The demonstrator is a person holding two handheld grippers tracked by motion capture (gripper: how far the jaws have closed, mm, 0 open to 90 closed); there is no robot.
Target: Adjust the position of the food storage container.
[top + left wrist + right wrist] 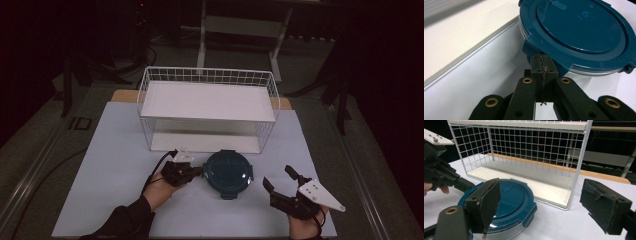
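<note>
Right gripper (281, 179) spread beside container (229, 172); left gripper (198, 172) pressed together at lid latch (534, 50); next: right grasps container for shelf rack (207, 100)

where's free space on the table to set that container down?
Bare table left of the left gripper, and the front strip between the hands. Both shelves of the wire rack are bare. Crowded at centre: the container, right gripper beside it.
</note>
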